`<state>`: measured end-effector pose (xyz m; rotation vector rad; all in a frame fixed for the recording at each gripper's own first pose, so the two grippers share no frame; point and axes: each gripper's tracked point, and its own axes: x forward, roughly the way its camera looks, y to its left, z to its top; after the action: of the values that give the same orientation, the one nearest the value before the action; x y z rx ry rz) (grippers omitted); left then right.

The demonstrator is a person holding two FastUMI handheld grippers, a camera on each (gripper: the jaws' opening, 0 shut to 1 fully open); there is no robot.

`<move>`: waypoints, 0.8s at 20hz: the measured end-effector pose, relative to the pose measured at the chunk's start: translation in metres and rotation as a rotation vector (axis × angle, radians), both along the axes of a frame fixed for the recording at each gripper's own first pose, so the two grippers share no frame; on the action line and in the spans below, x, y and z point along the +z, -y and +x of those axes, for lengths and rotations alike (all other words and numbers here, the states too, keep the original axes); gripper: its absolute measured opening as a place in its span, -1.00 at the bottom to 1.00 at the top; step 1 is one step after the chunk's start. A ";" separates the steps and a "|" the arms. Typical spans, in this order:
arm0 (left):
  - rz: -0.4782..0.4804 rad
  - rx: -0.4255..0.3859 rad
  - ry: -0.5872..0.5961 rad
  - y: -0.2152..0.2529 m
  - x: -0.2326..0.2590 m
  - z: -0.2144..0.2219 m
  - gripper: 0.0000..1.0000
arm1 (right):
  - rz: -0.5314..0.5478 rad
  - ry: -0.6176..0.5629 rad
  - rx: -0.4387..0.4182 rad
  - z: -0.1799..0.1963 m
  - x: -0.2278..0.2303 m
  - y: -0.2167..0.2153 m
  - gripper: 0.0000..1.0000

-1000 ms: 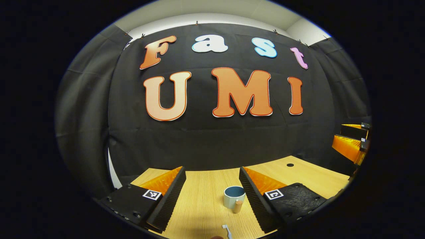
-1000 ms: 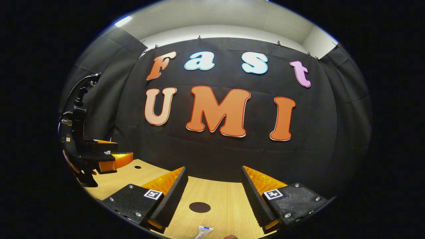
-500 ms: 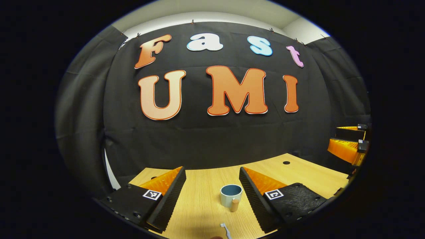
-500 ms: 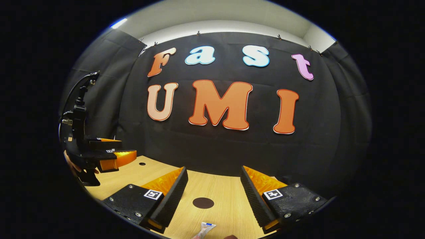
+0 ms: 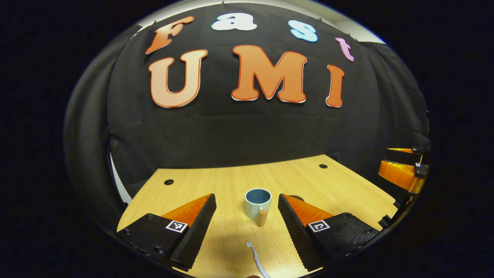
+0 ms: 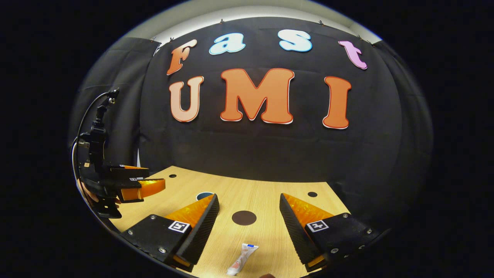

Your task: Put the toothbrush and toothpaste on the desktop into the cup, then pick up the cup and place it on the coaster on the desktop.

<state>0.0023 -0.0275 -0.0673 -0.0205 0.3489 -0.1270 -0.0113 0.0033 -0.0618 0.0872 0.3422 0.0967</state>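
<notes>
The toothbrush (image 5: 255, 258) lies flat on the desk (image 5: 216, 181), near edge, head pointing away, between the fingers of the left gripper (image 5: 247, 208) but below them and untouched. Just beyond it stands the cup (image 5: 257, 201), upright and empty, with a small cylindrical handle on its near side. In the right gripper view the toothpaste (image 6: 242, 258) lies flat at the near edge, cap end farther off, under the right gripper (image 6: 249, 210); the coaster (image 6: 244, 217), a dark disc, sits beyond it, well apart from the tube.

The step in hand appears to be the approach to both items. To do it well, each gripper should descend so its fingers straddle the item across its narrow width, the toothbrush at mid-handle and the tube near its middle, then close before lifting; a thin handle lying flat may slip if gripped too high.

Both grippers are spread wide and hold nothing; neither touches the desk nor any item. The left gripper also appears at the left of the right gripper view, a hand (image 6: 85, 193) behind it.
</notes>
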 end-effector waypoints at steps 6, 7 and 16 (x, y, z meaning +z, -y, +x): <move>-0.010 -0.001 -0.197 0.002 -0.048 -0.007 0.95 | 0.008 -0.208 0.066 -0.010 -0.050 -0.020 0.85; -0.009 -0.001 -0.214 0.002 -0.049 -0.008 0.94 | 0.020 -0.247 0.080 -0.013 -0.058 -0.026 0.80; -0.051 -0.002 -0.501 0.012 -0.108 -0.026 0.94 | -0.013 -0.486 0.107 -0.021 -0.128 -0.038 0.60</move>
<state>-0.0235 -0.0390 -0.1756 -0.1034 0.8461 -0.1320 -0.0325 0.0413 -0.1894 0.0793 0.8329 0.1797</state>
